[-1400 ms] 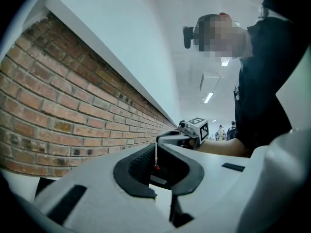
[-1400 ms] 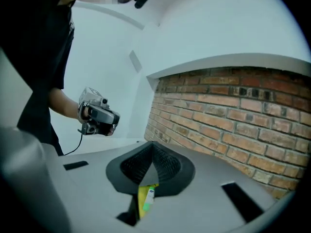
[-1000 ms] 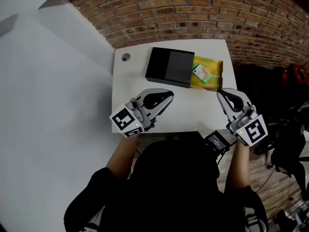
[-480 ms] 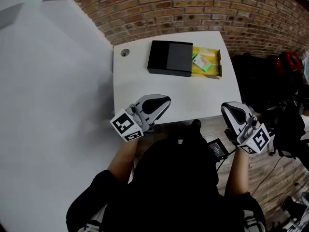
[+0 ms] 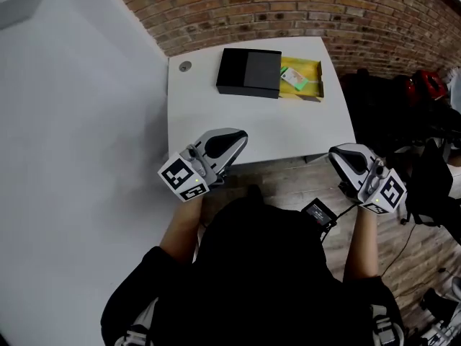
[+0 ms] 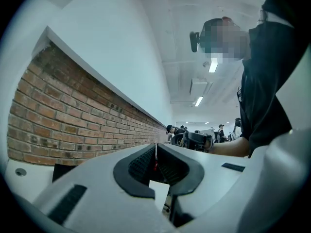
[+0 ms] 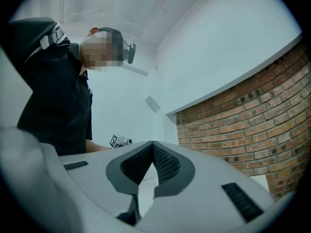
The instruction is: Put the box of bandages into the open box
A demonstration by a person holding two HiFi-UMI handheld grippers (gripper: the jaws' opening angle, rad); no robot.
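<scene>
The green and white box of bandages (image 5: 293,78) lies inside the yellow open box (image 5: 311,69) at the table's far side. A black box (image 5: 249,73) sits against the yellow box's left side, partly over it. My left gripper (image 5: 236,138) is shut and empty over the table's near edge, well short of both boxes. My right gripper (image 5: 341,155) is also shut and empty, off the table's near right corner above the wooden floor. In the left gripper view the jaws (image 6: 156,147) meet with nothing between them. The right gripper view shows the same of its jaws (image 7: 153,145).
The white table (image 5: 259,128) has a small round hole (image 5: 186,66) at its far left corner. A brick wall (image 5: 302,6) runs behind it. Dark bags and gear (image 5: 403,114) stand on the floor to the right. A white wall (image 5: 72,121) is on the left.
Both grippers have drawn back from the boxes toward the person. The right one has gone from over the table to beyond its near edge. The boxes have not moved.
</scene>
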